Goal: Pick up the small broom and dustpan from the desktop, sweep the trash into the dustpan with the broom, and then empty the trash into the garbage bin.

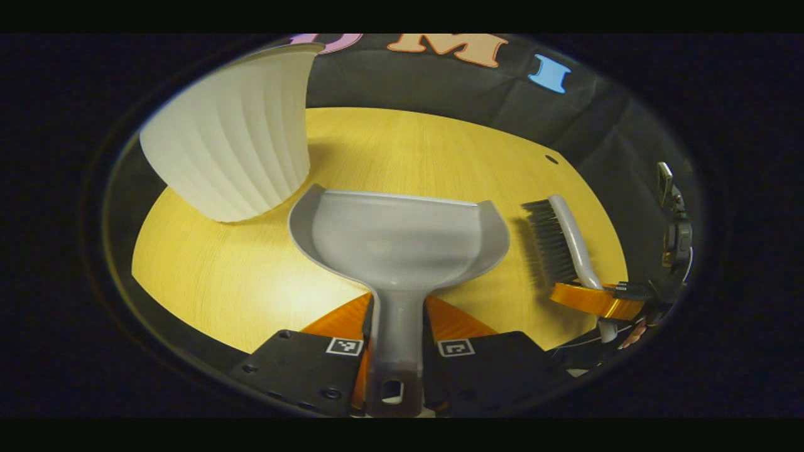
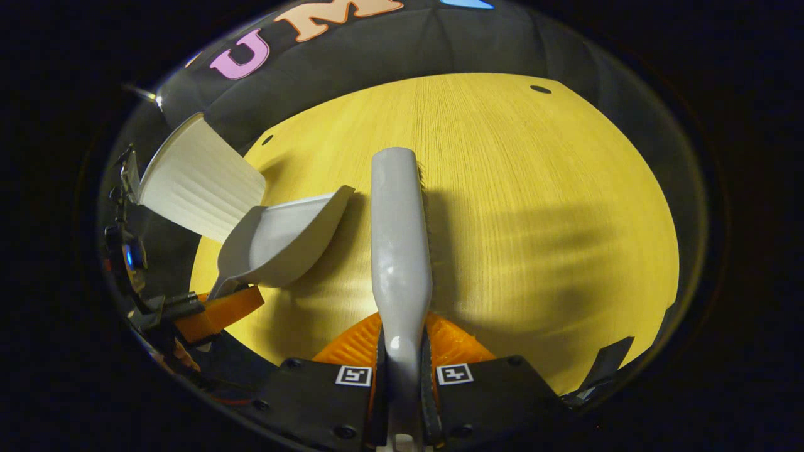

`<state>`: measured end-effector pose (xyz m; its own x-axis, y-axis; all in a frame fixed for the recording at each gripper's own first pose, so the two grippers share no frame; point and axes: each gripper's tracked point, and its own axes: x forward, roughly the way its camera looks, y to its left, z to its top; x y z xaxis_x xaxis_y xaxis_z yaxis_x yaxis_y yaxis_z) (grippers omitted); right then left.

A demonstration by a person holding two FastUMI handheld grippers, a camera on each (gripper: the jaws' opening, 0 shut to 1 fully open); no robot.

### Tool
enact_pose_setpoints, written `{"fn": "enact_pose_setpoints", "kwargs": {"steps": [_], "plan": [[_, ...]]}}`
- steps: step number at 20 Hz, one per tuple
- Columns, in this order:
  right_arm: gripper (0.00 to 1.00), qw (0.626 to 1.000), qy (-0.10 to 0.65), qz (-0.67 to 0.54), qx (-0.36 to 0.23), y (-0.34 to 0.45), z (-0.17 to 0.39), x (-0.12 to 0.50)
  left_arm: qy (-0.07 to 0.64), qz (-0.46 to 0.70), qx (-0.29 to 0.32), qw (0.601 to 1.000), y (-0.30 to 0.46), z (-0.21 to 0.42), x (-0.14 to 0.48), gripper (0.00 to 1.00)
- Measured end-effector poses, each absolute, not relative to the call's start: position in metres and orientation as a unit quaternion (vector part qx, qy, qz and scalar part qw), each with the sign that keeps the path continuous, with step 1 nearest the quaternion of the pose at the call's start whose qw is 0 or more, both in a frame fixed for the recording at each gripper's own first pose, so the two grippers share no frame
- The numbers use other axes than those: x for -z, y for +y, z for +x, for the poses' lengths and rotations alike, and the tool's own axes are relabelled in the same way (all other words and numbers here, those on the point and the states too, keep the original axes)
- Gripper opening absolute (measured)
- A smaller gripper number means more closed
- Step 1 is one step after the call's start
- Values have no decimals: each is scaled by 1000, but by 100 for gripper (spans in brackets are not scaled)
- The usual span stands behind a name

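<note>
1. In the left gripper view, the garbage bin (image 1: 235, 135) stands at the upper left on the table (image 1: 402, 150), just beside the dustpan's rim.
2. At lower centre, the left tongs (image 1: 394, 342) pinch the dustpan (image 1: 402, 242) by its handle; the scoop looks bare inside.
3. At the right, the broom (image 1: 562, 242) hangs near the dustpan, bristles facing it.
4. In the right gripper view, bin and dustpan sit at the left, and the right tongs (image 2: 402, 364) at lower centre pinch the broom handle.
5. No trash is visible on the table, so picking up is done; sweeping and emptying either look finished or cannot be judged.
</note>
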<state>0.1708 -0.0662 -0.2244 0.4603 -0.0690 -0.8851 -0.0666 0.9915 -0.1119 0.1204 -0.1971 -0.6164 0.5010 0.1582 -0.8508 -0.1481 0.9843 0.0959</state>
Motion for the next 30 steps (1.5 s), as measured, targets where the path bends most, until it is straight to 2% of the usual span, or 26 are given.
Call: {"fn": "enact_pose_setpoints", "kwargs": {"steps": [4, 6, 9, 10, 11, 12, 13, 14, 15, 16, 17, 19, 20, 21, 22, 23, 24, 30], "plan": [[21, 846, 528, -62, 27, -67, 167, 227, 489, 16, -89, 868, -201, 116, 623, 29], [24, 847, 528, -50, 25, -62, 168, 227, 501, 8, -89, 861, -198, 111, 632, 31], [26, 843, 535, -45, 20, -65, 166, 228, 492, 5, -85, 867, -200, 113, 631, 29], [27, 842, 538, -44, 21, -65, 165, 229, 488, 6, -82, 869, -200, 114, 630, 31], [27, 840, 540, -39, 19, -63, 164, 229, 481, 2, -76, 874, -202, 115, 630, 28], [29, 839, 543, -37, 20, -63, 163, 229, 482, -3, -74, 873, -203, 112, 634, 32], [29, 838, 544, -35, 17, -63, 162, 228, 488, -8, -73, 870, -206, 110, 633, 43], [26, 838, 545, -33, 15, -65, 162, 228, 486, -7, -75, 871, -207, 108, 630, 51], [37, 839, 544, -30, 12, -64, 162, 228, 481, -5, -75, 873, -209, 107, 628, 65], [37, 841, 541, -26, 7, -63, 161, 228, 479, 0, -75, 875, -211, 104, 626, 71], [33, 842, 538, -21, 1, -59, 159, 223, 471, 10, -78, 879, -210, 103, 620, 76], [54, 853, 521, 0, -23, -48, 159, 204, 439, 35, -94, 893, -205, 108, 599, 88], [70, 861, 507, 9, -32, -43, 160, 194, 419, 45, -97, 902, -207, 111, 584, 88], [64, 868, 493, 25, -51, -34, 157, 180, 399, 52, -97, 910, -209, 113, 567, 88], [79, 877, 474, 43, -69, -22, 155, 163, 380, 56, -98, 918, -213, 113, 546, 89], [81, 890, 447, 50, -81, -16, 154, 140, 359, 61, -100, 926, -216, 114, 526, 90], [99, 905, 413, 47, -90, -13, 155, 117, 331, 66, -108, 935, -218, 115, 507, 90], [99, 980, 160, -7, -117, 9, 135, -55, 171, 62, -97, 979, -259, 132, 366, 90]]}}
